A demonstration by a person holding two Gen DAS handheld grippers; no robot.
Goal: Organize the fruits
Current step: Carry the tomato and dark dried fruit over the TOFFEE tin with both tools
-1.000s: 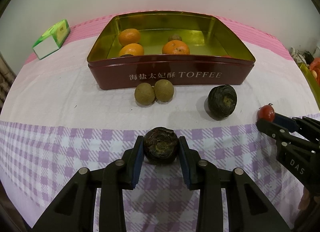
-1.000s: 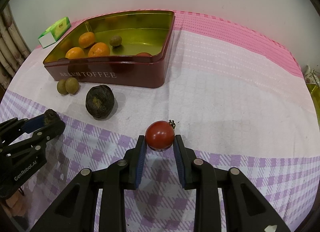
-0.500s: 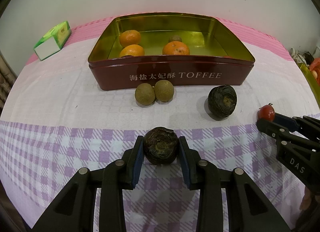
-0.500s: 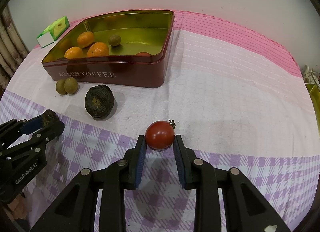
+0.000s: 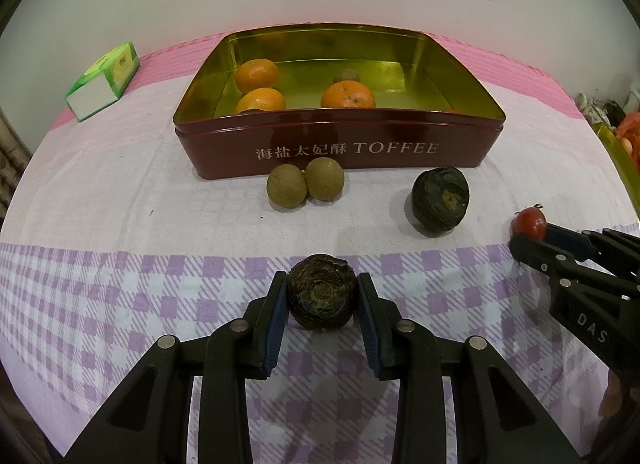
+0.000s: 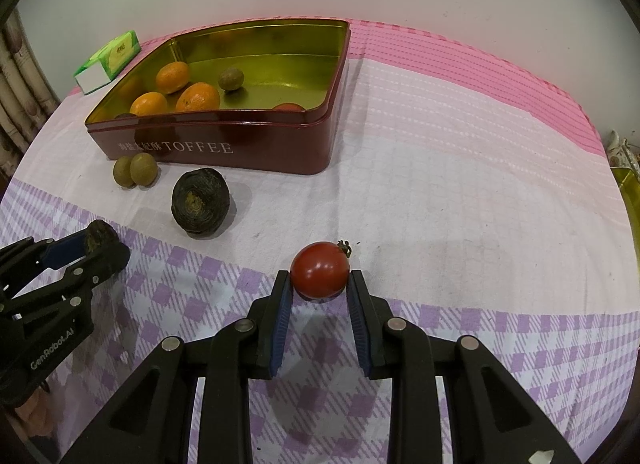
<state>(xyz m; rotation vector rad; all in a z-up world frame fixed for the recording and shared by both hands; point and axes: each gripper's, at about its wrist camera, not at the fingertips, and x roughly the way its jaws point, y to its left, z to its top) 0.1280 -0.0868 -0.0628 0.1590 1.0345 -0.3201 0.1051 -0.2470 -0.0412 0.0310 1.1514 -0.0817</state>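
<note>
Both grips look a bit sketchy tbh. The left gripper has its jaws clamped on a wrinkly dark fruit, the right gripper pinches a cherry tomato right at the tips, so it could pop out or get squished. Ahead of both jaws sits the toffee tin, and its front wall needs clearing, plus two greenish fruits and another dark fruit lie on the surface in between.

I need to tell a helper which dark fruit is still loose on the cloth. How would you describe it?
Find the red TOFFEE tin. In front of its right end, on white cloth, sits the loose dark wrinkled fruit, right of the two green-brown round fruits. Unlike its twin, no gripper holds it.
</note>
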